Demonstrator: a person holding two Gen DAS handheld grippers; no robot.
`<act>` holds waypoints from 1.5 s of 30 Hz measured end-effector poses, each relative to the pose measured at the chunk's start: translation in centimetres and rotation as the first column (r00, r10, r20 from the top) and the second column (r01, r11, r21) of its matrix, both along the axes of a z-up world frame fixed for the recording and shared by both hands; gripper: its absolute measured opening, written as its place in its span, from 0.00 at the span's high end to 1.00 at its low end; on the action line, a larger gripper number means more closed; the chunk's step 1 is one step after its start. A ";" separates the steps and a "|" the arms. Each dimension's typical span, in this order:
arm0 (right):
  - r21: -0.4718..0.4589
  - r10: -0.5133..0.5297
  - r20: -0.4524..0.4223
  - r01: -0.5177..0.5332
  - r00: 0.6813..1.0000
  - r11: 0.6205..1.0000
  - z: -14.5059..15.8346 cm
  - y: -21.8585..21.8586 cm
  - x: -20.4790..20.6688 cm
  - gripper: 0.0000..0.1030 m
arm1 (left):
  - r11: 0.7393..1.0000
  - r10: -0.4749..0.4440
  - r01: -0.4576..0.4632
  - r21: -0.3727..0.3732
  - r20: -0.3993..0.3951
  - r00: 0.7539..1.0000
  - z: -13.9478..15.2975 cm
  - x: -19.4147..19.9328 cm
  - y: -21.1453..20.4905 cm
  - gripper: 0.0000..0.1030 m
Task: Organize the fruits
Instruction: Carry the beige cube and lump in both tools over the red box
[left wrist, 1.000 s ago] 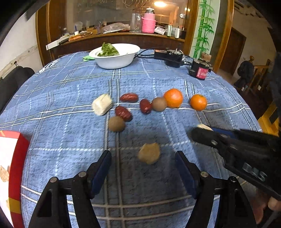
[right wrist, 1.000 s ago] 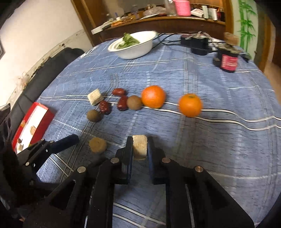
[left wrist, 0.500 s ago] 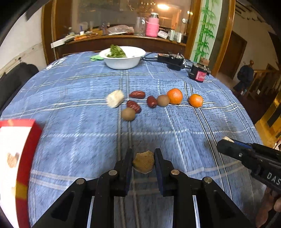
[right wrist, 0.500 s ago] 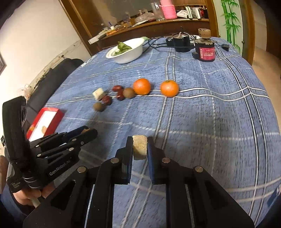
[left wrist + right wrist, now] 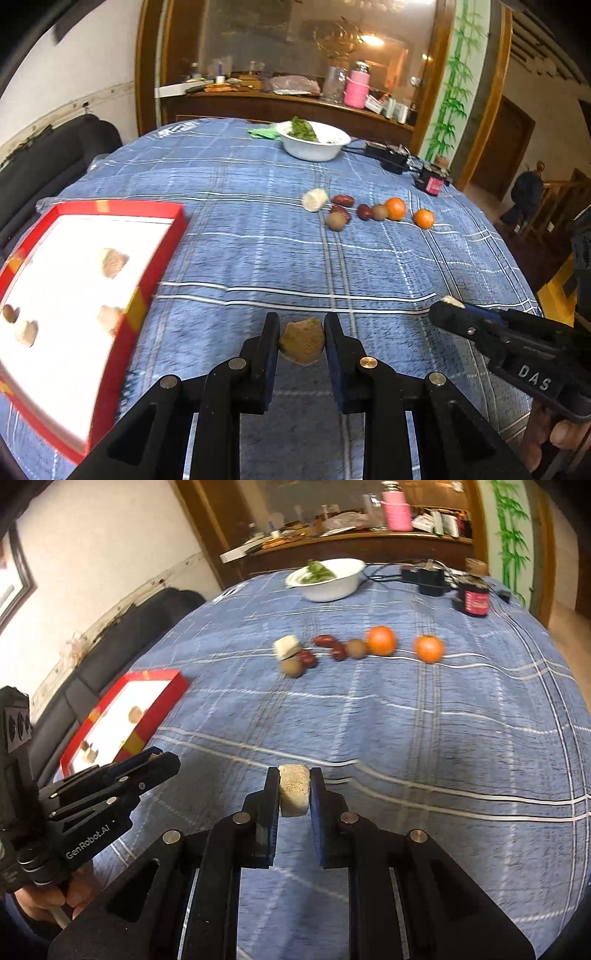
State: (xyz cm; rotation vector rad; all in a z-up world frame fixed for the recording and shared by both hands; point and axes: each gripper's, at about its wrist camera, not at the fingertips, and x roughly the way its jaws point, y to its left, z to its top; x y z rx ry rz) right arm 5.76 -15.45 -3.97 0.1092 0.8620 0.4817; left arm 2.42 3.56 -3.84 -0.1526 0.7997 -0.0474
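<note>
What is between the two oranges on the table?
Nothing. In the right wrist view the left orange and the right orange sit apart, with only bare blue cloth showing between them. The left wrist view shows the same gap.

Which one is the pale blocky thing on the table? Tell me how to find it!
Start at the white bowl at the far side of the blue checked tablecloth, then come nearer to the row of fruit. The pale chunk sits at the row's left end, beside dark red dates. It alone is whitish and squarish; its neighbours are round or oval.
</note>
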 end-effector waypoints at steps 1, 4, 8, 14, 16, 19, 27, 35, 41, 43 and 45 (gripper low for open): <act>-0.007 0.008 0.002 -0.008 1.000 1.000 0.1 0.6 -0.2 0.87 | 1.000 0.007 -0.007 -0.004 0.004 1.000 0.2 -0.4 0.5 0.77; -0.022 0.030 0.010 -0.029 1.000 0.999 0.4 2.3 -0.8 0.87 | 1.000 0.027 -0.027 -0.009 0.024 0.999 0.7 -1.4 1.6 0.77; -0.047 0.059 0.031 -0.058 0.998 0.997 1.1 4.3 -1.6 0.86 | 0.998 0.064 -0.063 -0.016 0.050 0.997 1.4 -2.7 3.0 0.77; -0.065 0.104 0.059 -0.101 0.993 0.993 2.0 6.6 -2.5 0.86 | 0.993 0.121 -0.120 -0.018 0.070 0.990 2.1 -4.0 5.0 0.77; -0.072 0.120 0.067 -0.115 0.991 0.991 2.2 7.3 -2.7 0.86 | 0.990 0.143 -0.142 -0.014 0.073 0.987 2.2 -4.3 5.7 0.77; -0.073 0.141 0.072 -0.136 0.987 0.988 2.2 8.3 -2.9 0.86 | 0.985 0.172 -0.171 -0.013 0.070 0.983 2.2 -4.6 6.7 0.77; -0.066 0.211 0.065 -0.206 0.975 0.976 1.7 10.7 -3.7 0.86 | 0.961 0.278 -0.277 -0.016 0.077 0.958 2.3 -6.1 10.3 0.77; -0.056 0.281 0.086 -0.277 0.956 0.959 2.4 13.4 -4.0 0.86 | 0.923 0.386 -0.385 -0.027 0.096 0.918 2.9 -7.4 14.7 0.77; -0.049 0.339 0.109 -0.335 0.935 0.941 3.2 16.6 -4.2 0.86 | 0.889 0.457 -0.458 0.000 0.079 0.886 2.5 -7.0 17.1 0.77; -0.048 0.360 0.113 -0.357 0.926 0.933 3.4 18.0 -4.2 0.86 | 0.873 0.485 -0.487 0.008 0.069 0.872 2.3 -6.6 18.0 0.77; -0.050 0.382 0.120 -0.379 0.916 0.924 3.5 19.2 -4.1 0.86 | 0.862 0.506 -0.507 0.018 0.058 0.861 2.0 -6.1 18.8 0.77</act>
